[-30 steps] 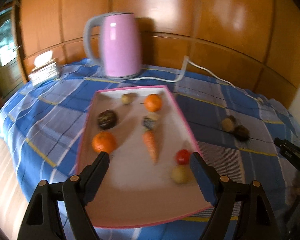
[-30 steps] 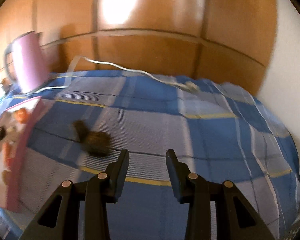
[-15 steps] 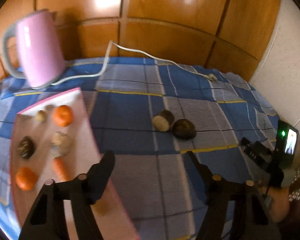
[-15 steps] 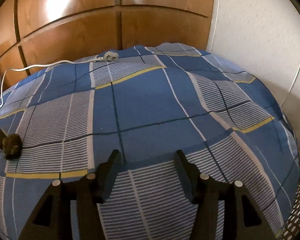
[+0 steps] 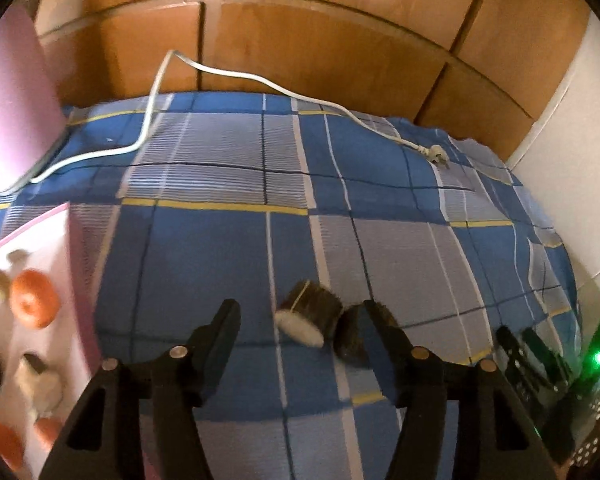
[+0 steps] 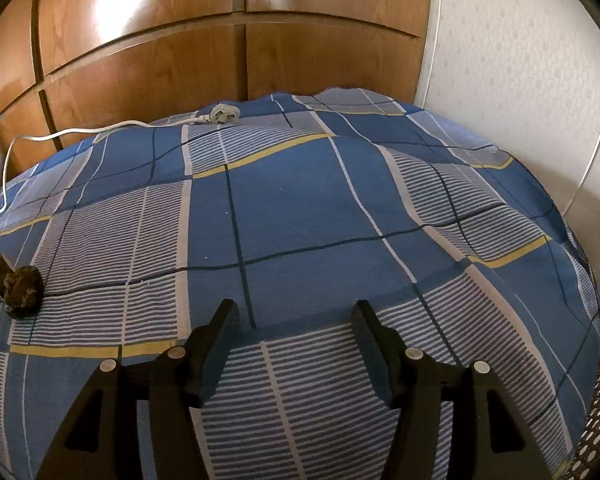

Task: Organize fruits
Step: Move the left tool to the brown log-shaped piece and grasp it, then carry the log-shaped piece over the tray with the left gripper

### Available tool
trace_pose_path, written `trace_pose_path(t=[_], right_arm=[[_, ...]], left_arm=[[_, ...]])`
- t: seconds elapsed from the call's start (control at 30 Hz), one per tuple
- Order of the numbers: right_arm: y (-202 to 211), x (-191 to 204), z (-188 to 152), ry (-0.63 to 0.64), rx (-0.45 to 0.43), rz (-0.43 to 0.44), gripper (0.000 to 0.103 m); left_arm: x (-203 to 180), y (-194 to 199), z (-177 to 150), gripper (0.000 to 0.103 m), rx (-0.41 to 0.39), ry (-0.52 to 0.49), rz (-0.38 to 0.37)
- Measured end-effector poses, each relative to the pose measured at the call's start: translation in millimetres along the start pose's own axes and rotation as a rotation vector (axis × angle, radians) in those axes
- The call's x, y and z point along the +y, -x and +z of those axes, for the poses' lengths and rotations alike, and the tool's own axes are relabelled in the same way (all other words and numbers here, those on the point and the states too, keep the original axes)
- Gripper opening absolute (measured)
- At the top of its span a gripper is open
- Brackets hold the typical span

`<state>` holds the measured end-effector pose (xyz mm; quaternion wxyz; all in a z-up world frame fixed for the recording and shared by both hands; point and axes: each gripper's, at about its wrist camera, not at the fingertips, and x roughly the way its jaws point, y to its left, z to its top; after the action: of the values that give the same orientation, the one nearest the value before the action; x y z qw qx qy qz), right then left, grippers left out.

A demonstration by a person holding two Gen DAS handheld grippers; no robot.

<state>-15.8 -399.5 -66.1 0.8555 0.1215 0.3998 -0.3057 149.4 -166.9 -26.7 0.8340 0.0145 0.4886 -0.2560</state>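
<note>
Left gripper (image 5: 302, 312) hovers spread wide over two dark fruits on the blue checked cloth (image 5: 204, 256)!

Far left, the pink-rimmed white tray (image 5: 66, 240) carries a round orange fruit (image 5: 34, 298) and other blurred pieces. Between the black fingers lies a brown cut fruit with a pale face (image 5: 308, 316), touching a dark rough lump (image 5: 354, 338) beside the right finger. Over on the right, the right gripper (image 6: 294, 312) is open too, holding nothing, above bare cloth, with that lump well off to its left.
</note>
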Motion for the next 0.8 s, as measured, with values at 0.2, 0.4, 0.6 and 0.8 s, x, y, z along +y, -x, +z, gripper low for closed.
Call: trace_pose_path(t=[0.2, 0.4, 0.6, 0.8], right_arm=[[-1.6, 1.1, 0.4, 0.004, -0.002, -0.005, 0.061], [-2.2, 2.8, -0.2, 0.011, -0.006, -0.012, 0.061], [-2.3, 3.1, -0.5, 0.011, -0.008, -0.012, 0.061], [-2.4, 3.3, -0.6, 0.011, -0.008, -0.012, 0.061]], left_arm=[[11.7, -29.1, -1.3, 0.043, 0.054, 0.071, -0.090], [7.1, -17.2, -12.6, 0.042, 0.028, 0.068, -0.078], [3.2, 15.4, -26.2, 0.043, -0.027, 0.062, -0.024], [8.6, 54.6, -41.6, 0.043, -0.106, 0.069, 0.015]])
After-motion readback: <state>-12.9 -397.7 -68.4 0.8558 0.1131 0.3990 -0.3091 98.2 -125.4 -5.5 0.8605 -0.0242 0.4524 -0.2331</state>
